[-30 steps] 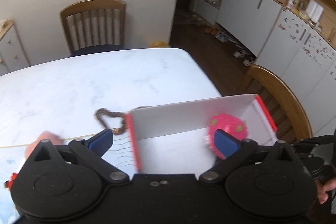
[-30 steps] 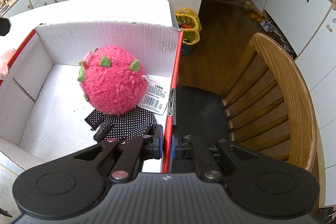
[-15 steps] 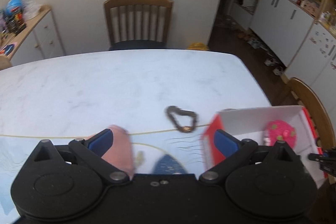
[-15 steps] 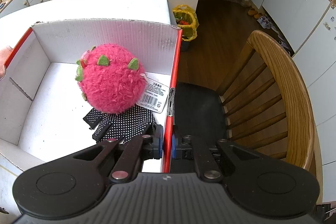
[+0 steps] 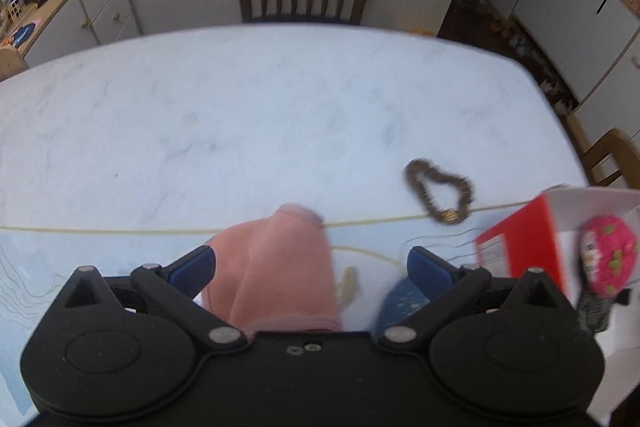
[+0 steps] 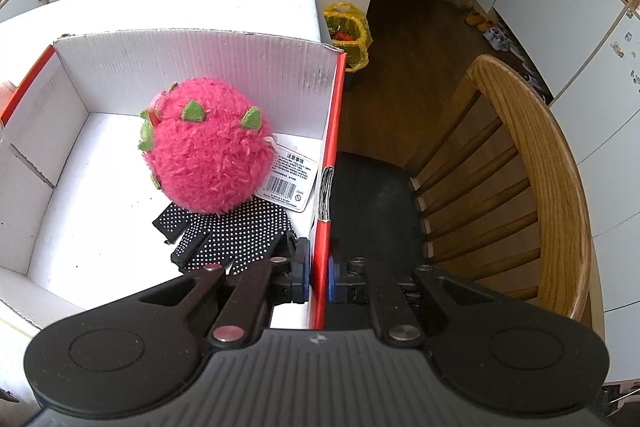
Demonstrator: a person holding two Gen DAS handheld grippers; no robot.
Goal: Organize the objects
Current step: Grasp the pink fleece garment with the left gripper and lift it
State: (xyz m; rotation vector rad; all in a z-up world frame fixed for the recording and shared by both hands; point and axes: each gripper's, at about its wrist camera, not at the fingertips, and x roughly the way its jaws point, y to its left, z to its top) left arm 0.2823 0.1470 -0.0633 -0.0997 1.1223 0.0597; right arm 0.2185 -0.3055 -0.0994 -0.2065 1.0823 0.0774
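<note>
Box wall (image 6: 334, 131) between right tongs (image 6: 319, 273)

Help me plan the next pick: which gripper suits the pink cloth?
Left gripper: open fingers already straddle the pink cloth. Right gripper is shut on the box wall.

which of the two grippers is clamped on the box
The right gripper, shut on the box wall; the left gripper is open above the pink cloth.

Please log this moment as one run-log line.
left gripper: open over pink cloth | right gripper: shut on box wall | bracelet: on table
</note>
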